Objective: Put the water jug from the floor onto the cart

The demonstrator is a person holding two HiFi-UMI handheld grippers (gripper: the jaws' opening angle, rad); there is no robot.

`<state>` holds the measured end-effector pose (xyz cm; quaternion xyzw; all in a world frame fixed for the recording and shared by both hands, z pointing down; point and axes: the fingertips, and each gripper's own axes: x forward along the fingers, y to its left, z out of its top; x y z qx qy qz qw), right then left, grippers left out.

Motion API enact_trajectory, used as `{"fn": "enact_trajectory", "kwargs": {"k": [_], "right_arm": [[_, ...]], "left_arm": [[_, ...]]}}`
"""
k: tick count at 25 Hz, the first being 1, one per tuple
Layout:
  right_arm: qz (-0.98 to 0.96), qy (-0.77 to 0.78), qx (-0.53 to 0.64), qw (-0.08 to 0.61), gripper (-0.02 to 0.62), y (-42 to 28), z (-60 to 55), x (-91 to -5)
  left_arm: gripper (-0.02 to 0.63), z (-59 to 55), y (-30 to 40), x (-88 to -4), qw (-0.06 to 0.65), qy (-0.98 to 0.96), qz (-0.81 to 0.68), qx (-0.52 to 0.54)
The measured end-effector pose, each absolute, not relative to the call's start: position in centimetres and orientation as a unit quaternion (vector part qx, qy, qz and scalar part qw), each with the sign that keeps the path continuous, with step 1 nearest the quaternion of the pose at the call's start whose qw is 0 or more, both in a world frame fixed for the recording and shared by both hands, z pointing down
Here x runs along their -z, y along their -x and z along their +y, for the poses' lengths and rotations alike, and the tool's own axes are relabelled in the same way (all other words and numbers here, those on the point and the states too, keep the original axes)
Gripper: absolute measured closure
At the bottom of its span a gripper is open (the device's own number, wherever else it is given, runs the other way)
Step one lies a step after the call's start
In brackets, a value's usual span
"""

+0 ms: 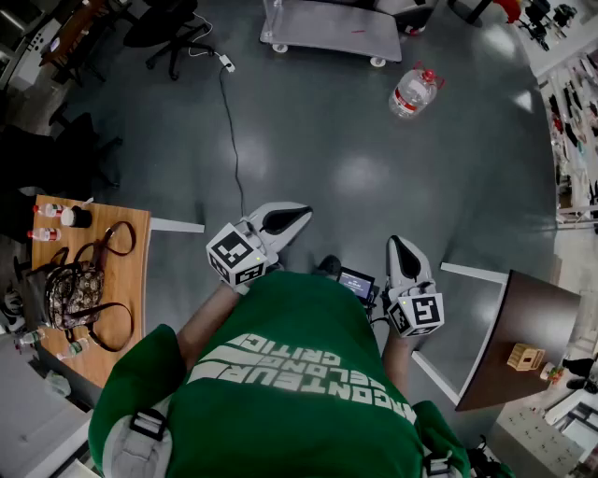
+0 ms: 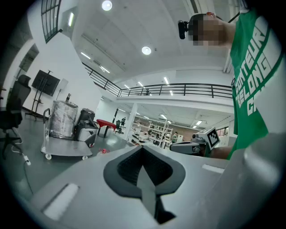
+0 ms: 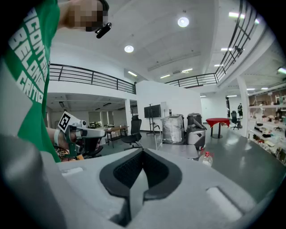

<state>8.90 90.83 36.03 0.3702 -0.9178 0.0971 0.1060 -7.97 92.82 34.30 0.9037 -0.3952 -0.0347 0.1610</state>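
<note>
The clear plastic water jug with a red cap (image 1: pixel 412 92) lies tilted on the glossy grey floor (image 1: pixel 308 140), just beside the front right corner of the low grey wheeled platform cart (image 1: pixel 332 28), not on it. The person in a green shirt stands well apart from both and holds the two claws close to the body. The left claw (image 1: pixel 297 217) is closed with nothing in it, its dark pads meeting. The right claw (image 1: pixel 397 245) is likewise closed and empty. At the person's left a light wooden table (image 1: pixel 131 280) carries a patterned handbag with dark straps (image 1: pixel 75 289). At the right stands a dark brown table (image 1: pixel 523 317).
</note>
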Motion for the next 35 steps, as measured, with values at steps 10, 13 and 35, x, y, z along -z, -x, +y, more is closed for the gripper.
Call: {"fn": "enact_trajectory", "kwargs": {"k": [10, 13, 35], "right_arm": [[-0.915, -0.376, -0.101, 0.109, 0.603, -9.9, 90.4, -36.5], [-0.914, -0.378, -0.101, 0.108, 0.603, -10.1, 90.2, -36.5], [-0.903, -0.404, -0.12, 0.085, 0.603, -16.6, 87.9, -37.6]], "left_arm": [[0.595, 92.4, 7.4, -34.4, 0.161, -0.903, -0.397, 0.031], [0.595, 92.4, 7.3, -34.5, 0.161, -0.903, -0.398, 0.031], [0.595, 90.7, 1.2, -35.7, 0.17, -0.905, -0.389, 0.004]]}}
